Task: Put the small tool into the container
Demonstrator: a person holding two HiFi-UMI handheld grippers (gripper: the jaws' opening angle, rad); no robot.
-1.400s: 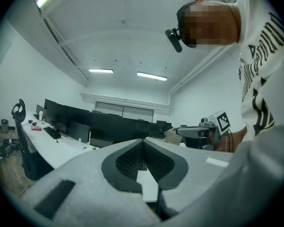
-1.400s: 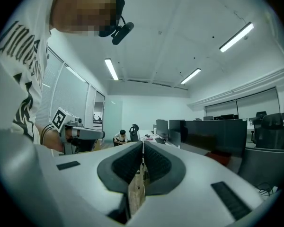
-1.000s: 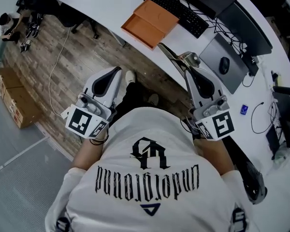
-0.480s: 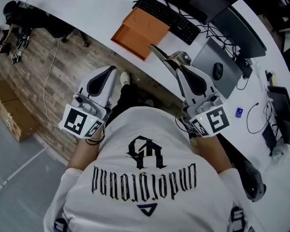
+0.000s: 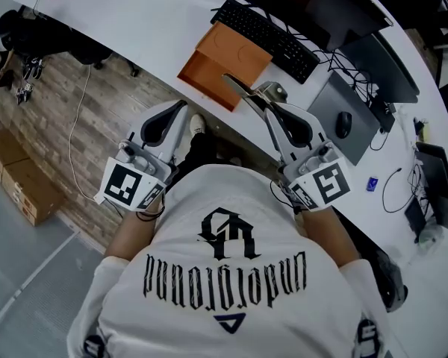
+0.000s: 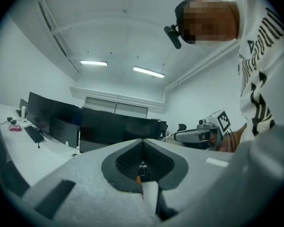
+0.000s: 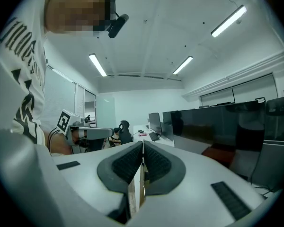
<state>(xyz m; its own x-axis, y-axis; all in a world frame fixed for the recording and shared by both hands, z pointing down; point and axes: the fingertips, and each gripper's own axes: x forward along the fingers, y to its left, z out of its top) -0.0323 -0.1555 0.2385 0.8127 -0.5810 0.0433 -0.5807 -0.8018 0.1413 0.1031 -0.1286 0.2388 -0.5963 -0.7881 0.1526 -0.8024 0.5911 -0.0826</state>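
Note:
An orange open box (image 5: 225, 64) lies on the white desk (image 5: 149, 28), near its front edge. My right gripper (image 5: 267, 104) is shut on a thin, flat pale tool (image 5: 243, 94). The tool sticks out forward-left, its tip just short of the box's near corner. In the right gripper view the tool (image 7: 136, 186) shows as a pale strip pinched between the dark pads (image 7: 158, 162). My left gripper (image 5: 181, 109) hangs over the wooden floor left of my body, shut with nothing in it. In the left gripper view its ribbed pads (image 6: 154, 160) meet.
A black keyboard (image 5: 272, 30) lies just behind the box. A grey laptop (image 5: 355, 110) with a mouse (image 5: 343, 124), monitors and cables fill the desk's right side. Cardboard boxes (image 5: 19, 181) and a loose cable (image 5: 78, 118) are on the floor at left.
My right gripper with the tool has swung left, closer to the orange box. The left gripper has stayed close to my body. Both pairs of jaws stand as before.

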